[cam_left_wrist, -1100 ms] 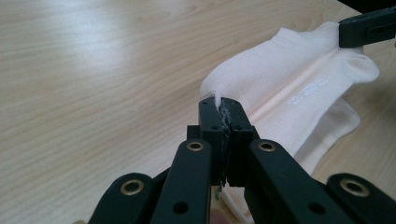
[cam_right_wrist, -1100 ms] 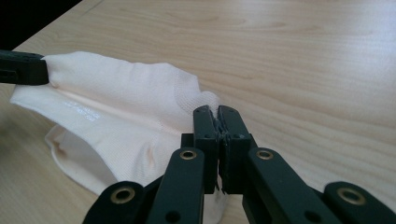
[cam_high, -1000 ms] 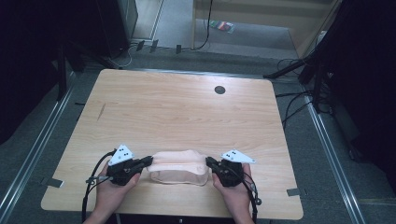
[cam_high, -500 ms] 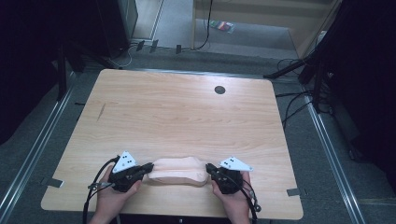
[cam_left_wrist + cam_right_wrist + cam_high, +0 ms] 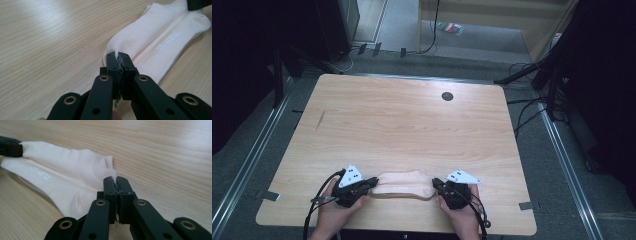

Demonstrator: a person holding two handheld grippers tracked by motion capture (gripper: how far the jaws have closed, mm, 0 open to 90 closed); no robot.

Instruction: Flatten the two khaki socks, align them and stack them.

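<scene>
The left gripper (image 5: 371, 182) is pinching one end of a pale sock (image 5: 404, 184), and the right gripper (image 5: 435, 183) is clamping the other end. The sock is lying stretched between them near the tabletop's (image 5: 412, 125) front edge.

From above the person's side, the high view looks forward and down across the whole wooden surface (image 5: 412, 125), floor beyond at the top of the frame. The left gripper view and right gripper view sit low and close, each facing along its own tongs. All three share the pale sock (image 5: 404, 184) near the lower centre.
</scene>
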